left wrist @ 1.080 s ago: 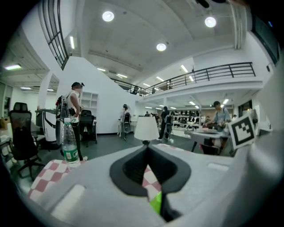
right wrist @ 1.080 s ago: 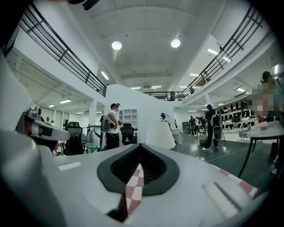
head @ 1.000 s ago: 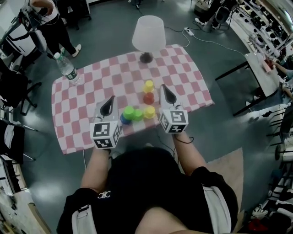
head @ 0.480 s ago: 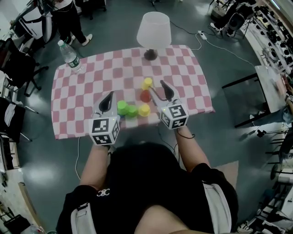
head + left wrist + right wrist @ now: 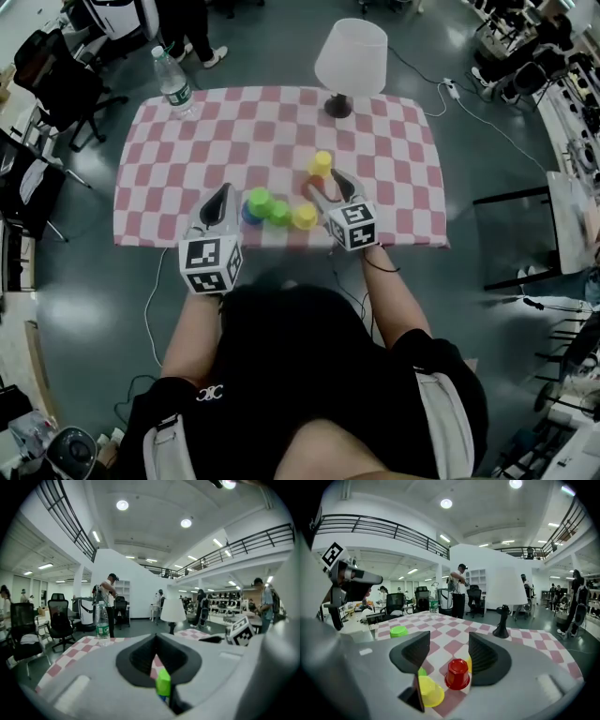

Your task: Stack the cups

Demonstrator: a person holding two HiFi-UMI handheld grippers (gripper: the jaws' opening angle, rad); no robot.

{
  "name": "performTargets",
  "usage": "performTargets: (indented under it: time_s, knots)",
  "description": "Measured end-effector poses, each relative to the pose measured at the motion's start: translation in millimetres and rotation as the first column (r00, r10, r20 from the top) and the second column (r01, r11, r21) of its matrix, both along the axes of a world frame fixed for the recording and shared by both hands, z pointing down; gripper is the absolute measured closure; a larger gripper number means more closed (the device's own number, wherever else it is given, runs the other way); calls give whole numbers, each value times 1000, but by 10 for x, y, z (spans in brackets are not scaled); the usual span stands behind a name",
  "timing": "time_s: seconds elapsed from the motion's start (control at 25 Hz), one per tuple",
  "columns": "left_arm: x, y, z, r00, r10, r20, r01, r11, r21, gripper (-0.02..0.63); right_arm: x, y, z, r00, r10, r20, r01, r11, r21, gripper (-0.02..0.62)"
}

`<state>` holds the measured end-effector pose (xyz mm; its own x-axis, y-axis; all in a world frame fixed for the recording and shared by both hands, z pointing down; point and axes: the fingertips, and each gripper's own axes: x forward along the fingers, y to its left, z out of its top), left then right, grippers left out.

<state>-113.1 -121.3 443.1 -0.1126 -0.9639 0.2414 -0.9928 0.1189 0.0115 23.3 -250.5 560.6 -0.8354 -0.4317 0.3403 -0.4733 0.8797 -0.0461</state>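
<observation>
- Now wide, the right gripper [image 5: 449,654] had just been opening; the red cup [image 5: 457,673] stood upside down between its jaws, untouched.
- Yellow cup [image 5: 429,692] sat just left of the red.
- Left gripper [image 5: 157,641] was closed, with the green cup [image 5: 163,681] just ahead; the right was nearer the red.

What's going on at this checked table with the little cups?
A person is working with two handheld tools over small coloured plastic cups on a pink-and-white checked tablecloth. The right tool has just been opening its jaws; a small red plastic cup stands in the gap, not gripped. The left tool is shut and empty, beside the green plastic cups.
</observation>
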Motion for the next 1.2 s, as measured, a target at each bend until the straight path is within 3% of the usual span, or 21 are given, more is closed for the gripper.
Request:
performTargets:
  time_s: [0.32,0.6,1.2]
  knots:
    - [-96,250,155,996,-91,-21,90,995,-35,607,1,-108,644,992,-14,-128,1,995,-102,351]
    - [-145,394,244,990,-137,-30,135,989,-62,607,52,-217,907,988,-15,-156,-16,980,-198,351]
    - [-250,527,268,984,-178,-11,177,980,-89,607,-53,-268,1201,970,-66,-232,17,978,-208,368]
